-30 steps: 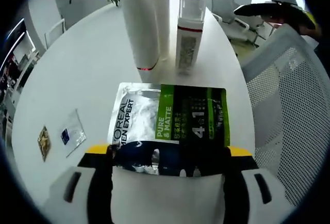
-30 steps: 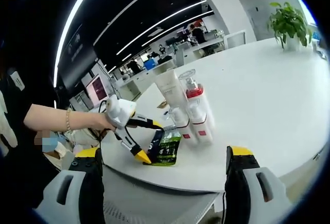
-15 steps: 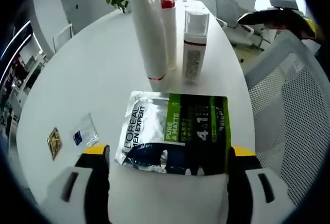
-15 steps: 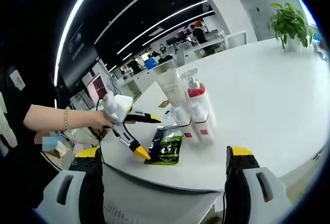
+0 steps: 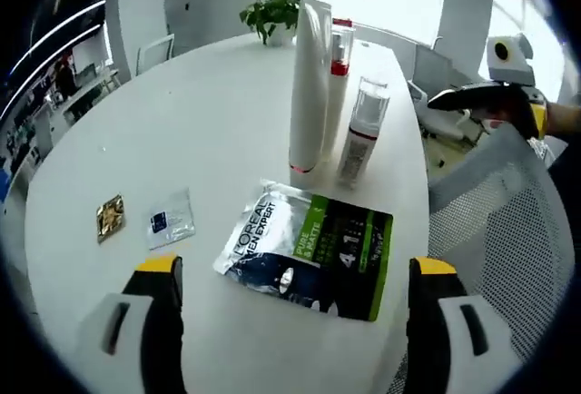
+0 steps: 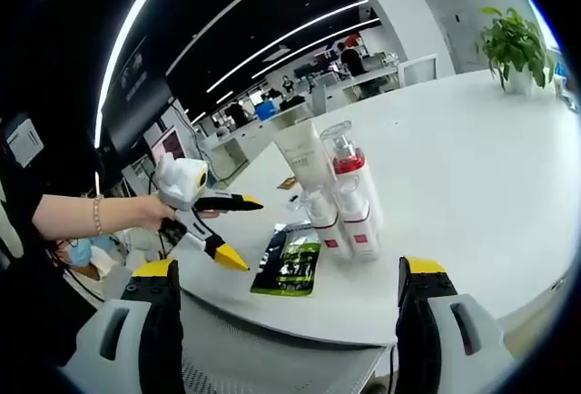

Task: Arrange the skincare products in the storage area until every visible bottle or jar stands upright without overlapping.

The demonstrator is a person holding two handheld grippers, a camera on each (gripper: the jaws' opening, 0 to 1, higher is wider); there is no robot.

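Sachet lies flat near the table edge, just beside upright bottles. Both my grippers are spread apart, empty. It looks thin, floppy, slippery; I'd pinch a sealed edge.

Bright window glare, ceiling strip lights, fisheye-warped edges.

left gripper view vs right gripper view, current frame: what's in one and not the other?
Left gripper view: the right claw at the right edge, past the table, and readable lettering on the pouch.
Right gripper view: the left claw, open, held by a person's hand beside the pouch.
Both: the pouch lying flat, with the tall white tube, pump bottle and clear-capped bottle upright behind it, the potted plant, and the white table.
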